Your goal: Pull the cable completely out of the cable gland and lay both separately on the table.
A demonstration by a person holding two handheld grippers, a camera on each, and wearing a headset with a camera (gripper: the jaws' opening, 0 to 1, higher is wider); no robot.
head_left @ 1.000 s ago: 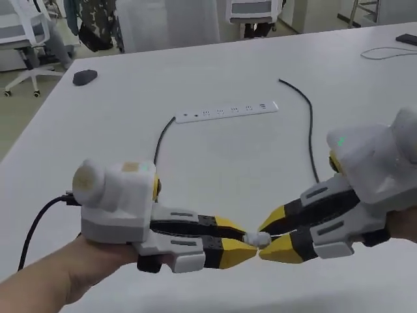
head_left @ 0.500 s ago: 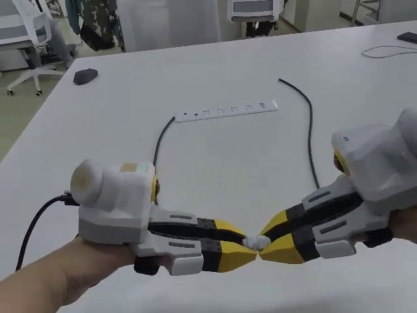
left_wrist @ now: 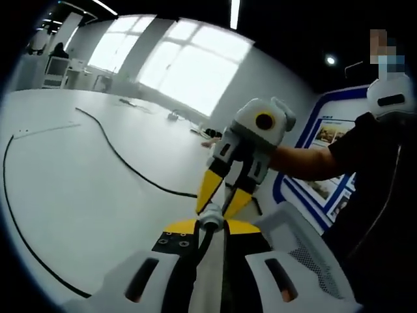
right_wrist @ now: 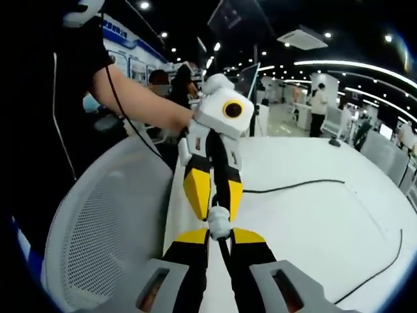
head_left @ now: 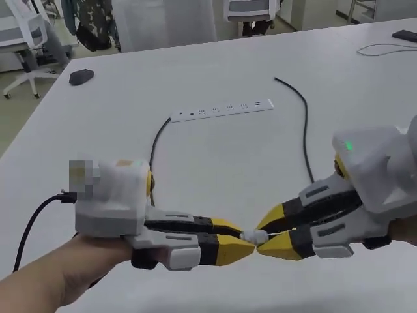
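Note:
A small white cable gland [head_left: 253, 237] hangs above the table between two yellow-tipped grippers that meet tip to tip. My left gripper [head_left: 245, 243] comes in from the left and is shut on the gland [left_wrist: 210, 218]. From the right, my right gripper [head_left: 263, 240] is shut on the thin black cable [right_wrist: 225, 252] just behind the gland [right_wrist: 219, 223]. The rest of the cable [head_left: 305, 124] curves away over the white table [head_left: 215, 169] and passes behind the right gripper. How far the cable sits inside the gland is hidden.
A white power strip [head_left: 221, 109] lies mid-table, its black cord [head_left: 154, 142] running towards me. A dark mouse [head_left: 81, 77] sits far left, and another thin cable [head_left: 384, 47] lies far right. Office chairs stand beyond the far edge.
Both grippers stay tip to tip on the gland, almost in place. The whole view has shifted slightly. No gap has opened between gland and cable.

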